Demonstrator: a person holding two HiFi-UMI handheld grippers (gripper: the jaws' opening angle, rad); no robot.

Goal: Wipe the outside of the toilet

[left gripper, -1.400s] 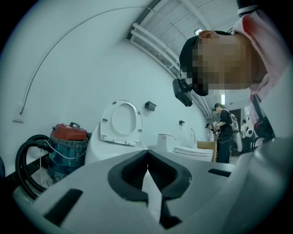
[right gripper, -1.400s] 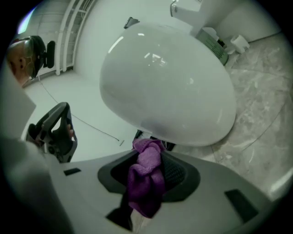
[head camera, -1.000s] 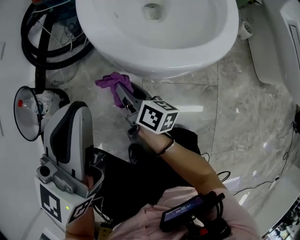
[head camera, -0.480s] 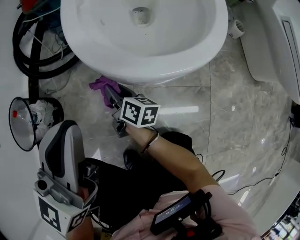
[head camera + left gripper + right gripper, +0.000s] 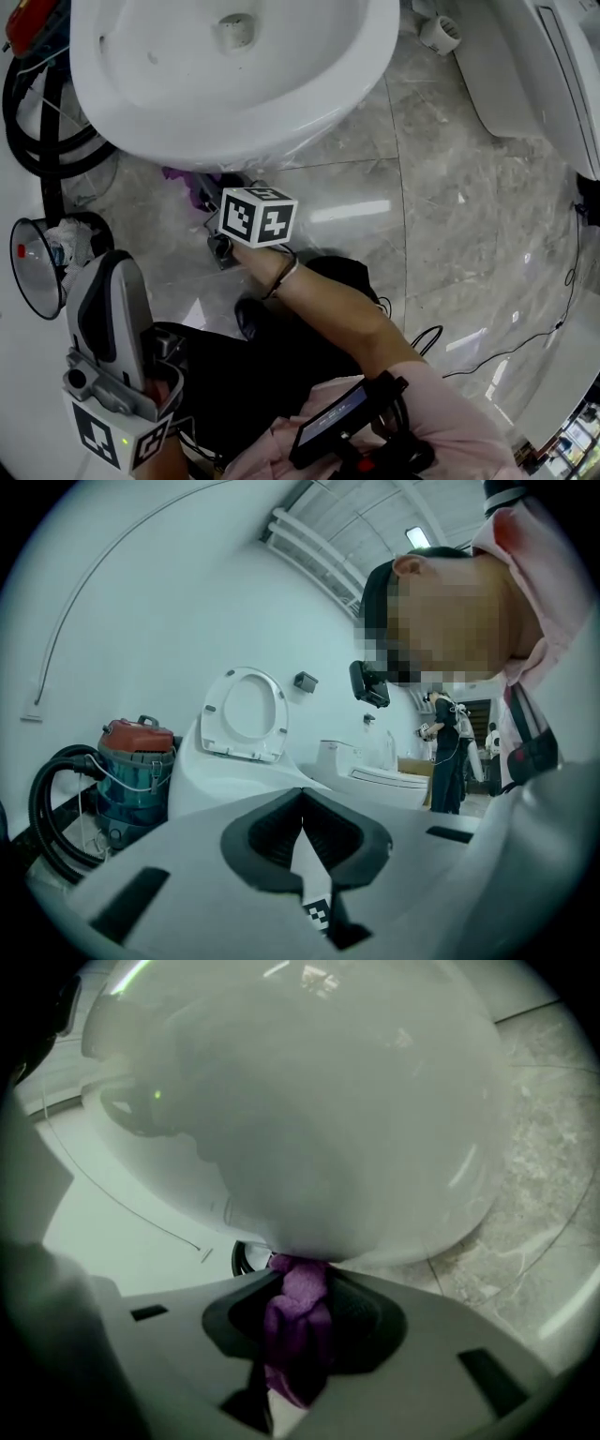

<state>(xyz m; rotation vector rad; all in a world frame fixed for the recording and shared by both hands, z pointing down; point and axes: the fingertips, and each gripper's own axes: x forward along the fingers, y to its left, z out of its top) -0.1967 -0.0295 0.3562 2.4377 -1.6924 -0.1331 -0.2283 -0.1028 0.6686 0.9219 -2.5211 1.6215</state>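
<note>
Right gripper view: my right gripper point(image 5: 298, 1281) clamps a purple cloth point(image 5: 296, 1326), with the toilet point(image 5: 319, 1119) blocking twelve o'clock. My left gripper point(image 5: 302, 808) has its jaws together and empty, a vacuum point(image 5: 131, 766) at nine o'clock.

The cloth point(image 5: 298, 1321) in my right claw point(image 5: 300, 1288) is purple, bright against the claw's pale grey shell and black inner faces. The toilet point(image 5: 234, 84) is plain glossy white. The cube point(image 5: 258, 217) on that claw is white with black square markers. My left claw point(image 5: 302, 808) carries the same pattern, on a light grey body with a black inset. The floor point(image 5: 450, 187) is grey marbled tile with pale veins. My sleeve point(image 5: 450, 422) is pink. The hose point(image 5: 39, 803) is black, and the vacuum cleaner point(image 5: 136, 761) has a red lid over a teal drum.
</note>
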